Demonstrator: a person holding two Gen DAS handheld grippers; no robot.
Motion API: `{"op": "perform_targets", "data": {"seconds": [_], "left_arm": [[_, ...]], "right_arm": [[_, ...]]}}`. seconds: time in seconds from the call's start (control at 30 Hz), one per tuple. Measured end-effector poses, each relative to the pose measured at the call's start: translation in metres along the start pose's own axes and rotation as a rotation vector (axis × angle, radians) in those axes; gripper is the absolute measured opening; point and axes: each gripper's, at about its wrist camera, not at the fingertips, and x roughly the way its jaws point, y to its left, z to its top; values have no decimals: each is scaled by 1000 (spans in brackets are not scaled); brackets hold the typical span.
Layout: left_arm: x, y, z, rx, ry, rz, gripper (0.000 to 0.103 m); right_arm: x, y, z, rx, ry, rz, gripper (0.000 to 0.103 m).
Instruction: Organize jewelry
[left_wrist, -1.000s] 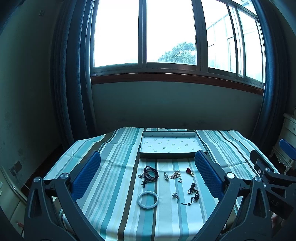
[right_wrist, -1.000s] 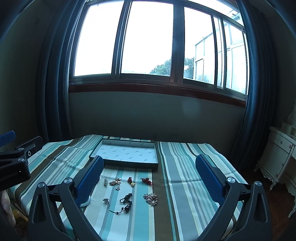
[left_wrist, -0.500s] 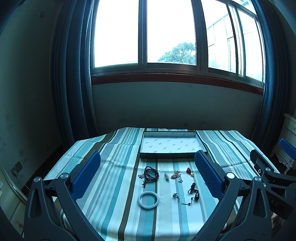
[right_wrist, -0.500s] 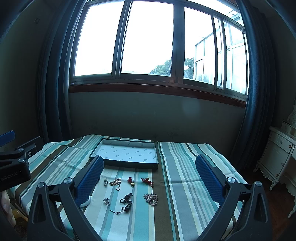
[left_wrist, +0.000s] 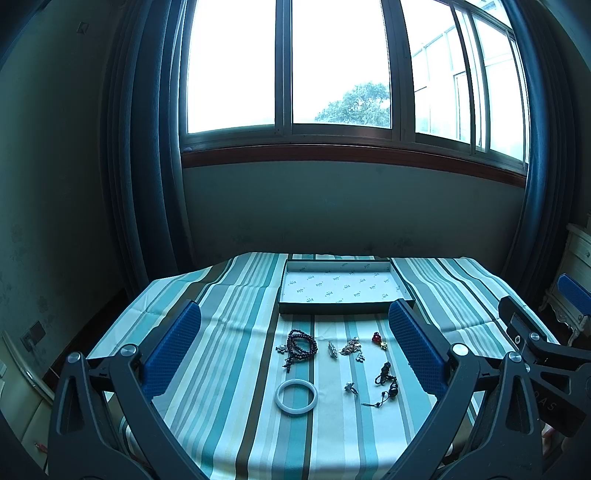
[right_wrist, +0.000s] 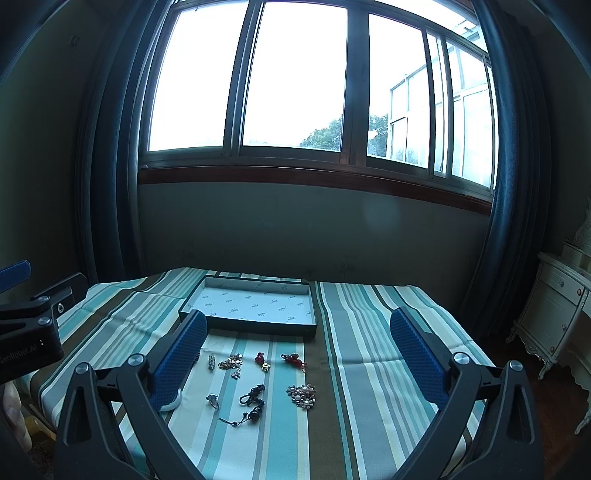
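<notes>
Several jewelry pieces lie on the striped tablecloth (left_wrist: 229, 350): a white bangle (left_wrist: 296, 398), a dark bead bracelet (left_wrist: 301, 345), a silver brooch (left_wrist: 332, 349), a red charm (left_wrist: 376, 337), a black cord pendant (left_wrist: 386, 380) and a pearl cluster (right_wrist: 302, 395). Behind them stands a shallow dark tray (left_wrist: 343, 312) with a white lining, empty. My left gripper (left_wrist: 295, 350) is open, above the near side of the jewelry. My right gripper (right_wrist: 295, 354) is open too, held a little to the right. Both hold nothing.
The table stands under a large window with dark curtains at both sides. A white cabinet (right_wrist: 554, 306) stands at the right. The other gripper's body shows at each view's edge: the right gripper's body (left_wrist: 535, 350), the left gripper's body (right_wrist: 29, 325).
</notes>
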Motion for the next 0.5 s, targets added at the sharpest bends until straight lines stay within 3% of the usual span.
{"op": "perform_targets", "data": {"seconds": [0.5], "left_arm": [[0,0,0,2,1,0,101]], "right_arm": [[2,2,-2,-3,-1,1,99]]}}
